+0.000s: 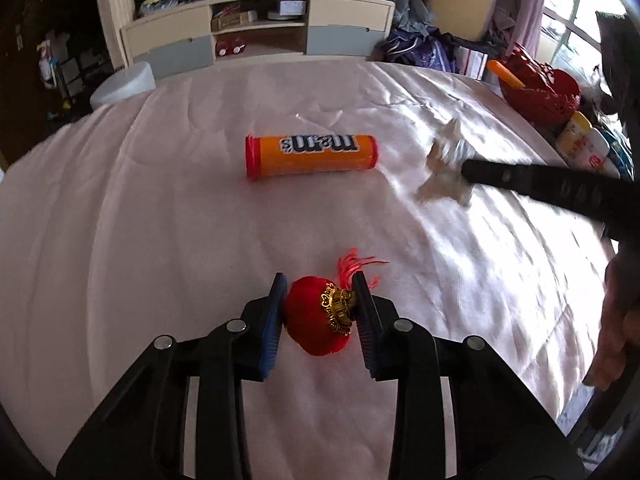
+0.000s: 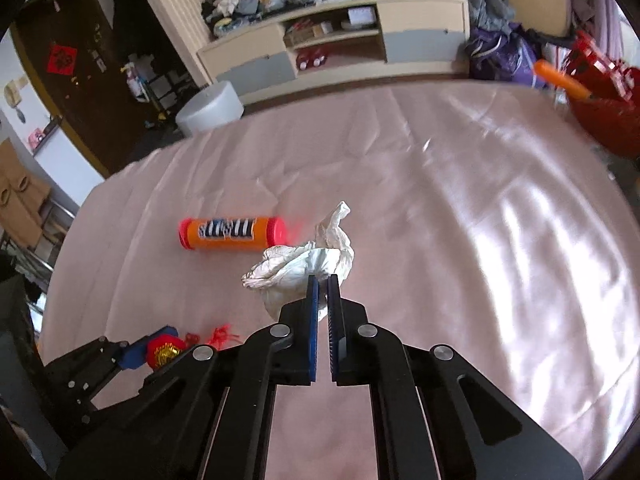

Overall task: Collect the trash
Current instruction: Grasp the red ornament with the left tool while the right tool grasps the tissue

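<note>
My left gripper [image 1: 320, 280] is closed around a small red lantern ornament [image 1: 316, 320] with a gold cap and red tassel, on the pink bedspread [image 1: 120, 240]. My right gripper [image 2: 322, 280] is shut on a crumpled white tissue [image 2: 304, 260] and holds it above the bedspread [image 2: 440, 220]; it also shows in the left wrist view [image 1: 444, 168], pinched by the black fingers [image 1: 520, 180]. An orange m&m's tube [image 1: 312, 156] lies on its side mid-bed, also in the right wrist view [image 2: 232, 232]. The left gripper with the lantern [image 2: 164, 350] shows at the lower left of the right wrist view.
A red basket [image 1: 540, 88] with an orange stick stands at the bed's far right edge, also in the right wrist view [image 2: 600, 112]. Bottles [image 1: 584, 140] sit beside it. A cabinet [image 1: 260, 28] and a white stool [image 1: 124, 84] stand beyond the bed.
</note>
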Tool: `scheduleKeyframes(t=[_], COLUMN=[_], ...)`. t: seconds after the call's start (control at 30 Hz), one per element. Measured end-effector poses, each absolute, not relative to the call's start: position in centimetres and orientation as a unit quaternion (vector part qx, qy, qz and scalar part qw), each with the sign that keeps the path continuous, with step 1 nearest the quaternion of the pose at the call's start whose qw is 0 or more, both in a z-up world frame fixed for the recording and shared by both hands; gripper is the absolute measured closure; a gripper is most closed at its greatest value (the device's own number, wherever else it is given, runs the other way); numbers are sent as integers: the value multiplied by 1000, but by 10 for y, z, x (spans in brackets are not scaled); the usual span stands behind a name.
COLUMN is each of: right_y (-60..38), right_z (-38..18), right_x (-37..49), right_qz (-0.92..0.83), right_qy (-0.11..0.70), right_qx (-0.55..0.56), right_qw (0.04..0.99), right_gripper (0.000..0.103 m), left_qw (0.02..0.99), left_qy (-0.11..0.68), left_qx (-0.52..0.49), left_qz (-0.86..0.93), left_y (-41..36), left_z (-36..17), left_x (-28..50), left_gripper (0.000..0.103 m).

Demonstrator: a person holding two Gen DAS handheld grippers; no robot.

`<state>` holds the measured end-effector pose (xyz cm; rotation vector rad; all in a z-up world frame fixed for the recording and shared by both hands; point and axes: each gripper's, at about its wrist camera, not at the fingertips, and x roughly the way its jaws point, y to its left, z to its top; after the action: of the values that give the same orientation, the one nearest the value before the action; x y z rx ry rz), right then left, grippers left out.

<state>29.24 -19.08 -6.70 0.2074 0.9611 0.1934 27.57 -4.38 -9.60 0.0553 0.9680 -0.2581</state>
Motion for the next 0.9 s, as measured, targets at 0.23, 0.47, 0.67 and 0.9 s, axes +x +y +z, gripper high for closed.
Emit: scheduleKeyframes(t=[0.23, 0.47, 0.67, 0.9], right_y=[-205, -209, -211, -221], right_z=[-25, 13, 42, 67], right_x=[273, 244, 211, 156], right_qz=[91, 101, 107, 110], right_qy=[432, 411, 396, 381], right_qx=[102, 96, 92, 84], right_qw=[892, 901, 908, 914], right_gripper=[97, 97, 97, 97], left_qw=[894, 907, 902, 911], left_qy=[433, 404, 408, 387], left_qx=[13, 3, -13, 12], left_qz=[-118, -119, -140, -142], left_y=[-37, -28, -24, -26], left_z=[-48, 5, 32, 60], left_x=[261, 236, 206, 150], left_gripper=[72, 72, 72, 72])
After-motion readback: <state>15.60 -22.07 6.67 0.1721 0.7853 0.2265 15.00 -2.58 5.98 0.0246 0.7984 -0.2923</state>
